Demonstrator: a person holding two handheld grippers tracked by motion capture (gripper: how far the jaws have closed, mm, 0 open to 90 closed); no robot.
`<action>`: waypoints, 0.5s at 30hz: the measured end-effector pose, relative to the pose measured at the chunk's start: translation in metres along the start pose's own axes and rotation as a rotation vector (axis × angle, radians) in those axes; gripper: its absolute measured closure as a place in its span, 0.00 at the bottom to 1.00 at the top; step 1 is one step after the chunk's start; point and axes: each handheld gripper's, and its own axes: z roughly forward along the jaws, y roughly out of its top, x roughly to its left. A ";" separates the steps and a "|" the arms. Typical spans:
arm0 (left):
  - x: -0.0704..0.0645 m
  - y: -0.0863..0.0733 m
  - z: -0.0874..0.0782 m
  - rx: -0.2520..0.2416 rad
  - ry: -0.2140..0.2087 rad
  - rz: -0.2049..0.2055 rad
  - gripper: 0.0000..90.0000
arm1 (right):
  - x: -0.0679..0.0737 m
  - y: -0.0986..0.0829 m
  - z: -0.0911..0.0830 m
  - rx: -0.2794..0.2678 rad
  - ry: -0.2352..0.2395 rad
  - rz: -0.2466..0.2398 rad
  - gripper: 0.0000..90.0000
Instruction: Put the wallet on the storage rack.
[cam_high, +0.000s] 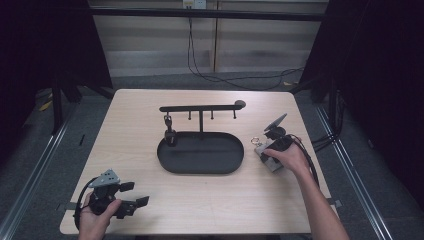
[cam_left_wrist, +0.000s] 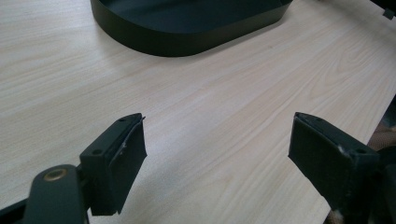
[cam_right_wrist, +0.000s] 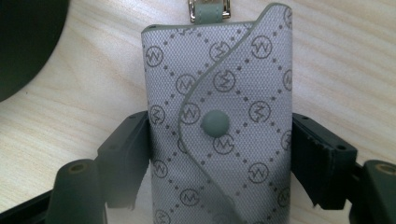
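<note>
Item: grey key pouch (cam_right_wrist: 219, 126), 3 o'clock of the hook stand (cam_high: 201, 114); my right gripper (cam_right_wrist: 219, 154) pinching it, not yet hung. Left gripper (cam_left_wrist: 217, 149) spread, idle.

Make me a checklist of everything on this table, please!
Surface: light wooden table, bare around the things.
Job's things: grey patterned key pouch with snap flap, flat on the table between the right gripper's jaws; black oval tray with hook rack, one small item hanging at its left hook.
Clutter: nothing seen.
Grippers: left gripper open over bare wood; right gripper jaws at the pouch's two sides, whether it clamps can't be told.
Cables: black cable trails from right gripper; more on the floor behind.
Surroundings: dark curtains, grey floor.
</note>
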 end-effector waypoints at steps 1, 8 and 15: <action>0.000 0.000 0.000 0.000 0.000 0.000 0.21 | 0.000 0.000 0.000 0.000 0.000 0.000 0.30; 0.001 0.000 0.000 0.001 0.004 -0.004 0.21 | 0.007 0.004 0.001 0.038 -0.047 -0.011 0.32; 0.002 0.000 -0.001 -0.007 0.002 -0.012 0.21 | 0.011 0.010 -0.001 0.087 -0.067 0.008 0.36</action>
